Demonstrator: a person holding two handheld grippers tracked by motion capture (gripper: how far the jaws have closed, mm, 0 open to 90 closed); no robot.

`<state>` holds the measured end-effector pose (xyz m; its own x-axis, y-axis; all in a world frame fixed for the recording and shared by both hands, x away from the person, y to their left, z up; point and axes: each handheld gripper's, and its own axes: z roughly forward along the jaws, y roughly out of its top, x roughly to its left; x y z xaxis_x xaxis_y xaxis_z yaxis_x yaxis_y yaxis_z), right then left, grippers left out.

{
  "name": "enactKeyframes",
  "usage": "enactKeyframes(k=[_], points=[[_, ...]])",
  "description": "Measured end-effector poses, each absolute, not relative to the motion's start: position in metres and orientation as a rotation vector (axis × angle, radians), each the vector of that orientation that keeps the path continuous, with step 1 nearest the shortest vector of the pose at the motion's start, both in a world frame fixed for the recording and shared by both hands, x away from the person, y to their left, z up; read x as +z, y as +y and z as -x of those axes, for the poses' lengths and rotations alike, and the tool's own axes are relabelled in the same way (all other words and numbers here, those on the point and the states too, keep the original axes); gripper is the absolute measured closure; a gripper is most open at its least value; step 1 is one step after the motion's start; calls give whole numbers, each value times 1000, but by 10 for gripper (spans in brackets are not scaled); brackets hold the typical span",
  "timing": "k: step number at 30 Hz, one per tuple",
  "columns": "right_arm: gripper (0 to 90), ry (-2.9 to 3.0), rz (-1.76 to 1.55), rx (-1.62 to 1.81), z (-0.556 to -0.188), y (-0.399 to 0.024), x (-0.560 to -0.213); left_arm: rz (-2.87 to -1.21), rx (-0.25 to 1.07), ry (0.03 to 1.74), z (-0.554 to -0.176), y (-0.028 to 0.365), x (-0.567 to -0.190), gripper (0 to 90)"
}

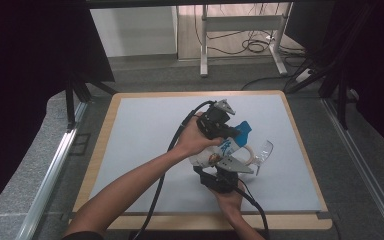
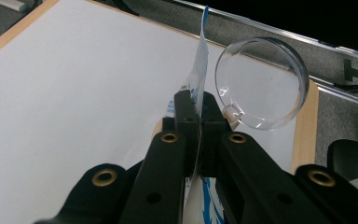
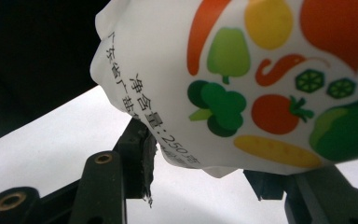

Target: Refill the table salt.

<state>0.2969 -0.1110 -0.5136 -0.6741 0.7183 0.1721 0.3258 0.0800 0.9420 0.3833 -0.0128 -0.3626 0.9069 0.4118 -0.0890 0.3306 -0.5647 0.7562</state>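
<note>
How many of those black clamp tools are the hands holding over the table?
2. The left hand-held gripper pinches the top edge of the white pouch; the right hand-held gripper holds the pouch from below.

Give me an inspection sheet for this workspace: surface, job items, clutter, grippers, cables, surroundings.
Surface: pale grey mat on a wood-edged table.
Job's things: white pouch printed with vegetables and a blue top edge, held up off the mat; clear round dish beside it.
Clutter: nothing seen.
Grippers: left gripper shut on the pouch's thin top edge; right gripper straddles the pouch's lower end, jaws about half apart, left pad against it, the other side's contact unclear.
Cables: black cable trails from the left gripper, another from the right; more cables lie on the floor behind.
Surroundings: black curtains, metal desk frame, grey floor.
</note>
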Motion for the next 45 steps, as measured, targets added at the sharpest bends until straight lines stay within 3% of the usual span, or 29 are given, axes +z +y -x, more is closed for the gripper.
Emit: enactKeyframes(k=[45], points=[[474,1982,-1126,1740,-298,-106,-506,-2361,155,498,-396,-39,-362,900]])
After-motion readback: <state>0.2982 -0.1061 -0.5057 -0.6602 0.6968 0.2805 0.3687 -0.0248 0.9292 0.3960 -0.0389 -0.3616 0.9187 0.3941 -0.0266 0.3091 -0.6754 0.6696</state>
